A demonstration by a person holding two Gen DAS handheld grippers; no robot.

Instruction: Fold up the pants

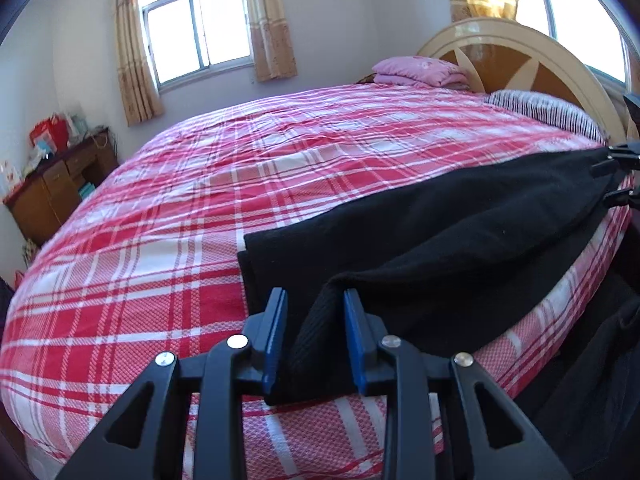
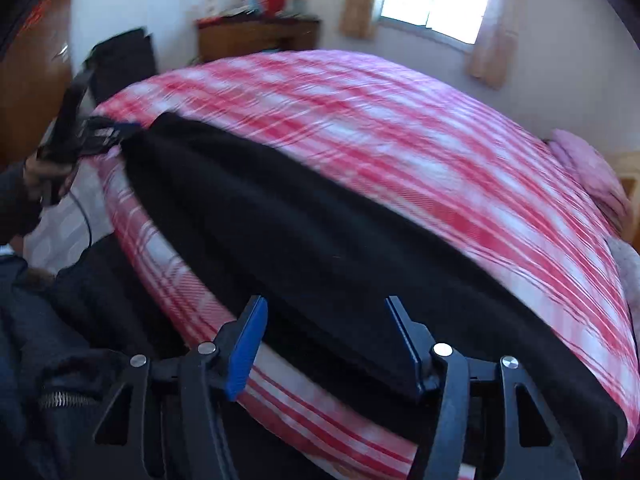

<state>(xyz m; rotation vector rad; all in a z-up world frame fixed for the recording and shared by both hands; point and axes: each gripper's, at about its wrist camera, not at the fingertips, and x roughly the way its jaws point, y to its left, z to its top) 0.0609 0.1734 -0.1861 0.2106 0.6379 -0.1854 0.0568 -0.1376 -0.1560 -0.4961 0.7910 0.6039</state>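
Black pants [image 1: 440, 236] lie stretched along the near edge of a bed with a red and white plaid cover [image 1: 200, 184]. My left gripper [image 1: 316, 300] stands open around a ribbed end of the pants, fabric bunched between its blue pads [image 1: 276, 320]. The right gripper [image 1: 618, 176] shows at the far right edge of that view, at the other end of the pants. In the right wrist view the pants [image 2: 320, 232] run away from my right gripper [image 2: 324, 304], which is open with the black fabric between its fingers. The left gripper [image 2: 116, 132] shows at the far end.
A round wooden headboard [image 1: 516, 60], a folded pink blanket [image 1: 420, 70] and a striped pillow [image 1: 552, 112] sit at the bed's head. A wooden desk [image 1: 60, 188] with clutter stands by the wall under a curtained window [image 1: 196, 28]. My dark jacket [image 2: 60, 340] is at the bed's edge.
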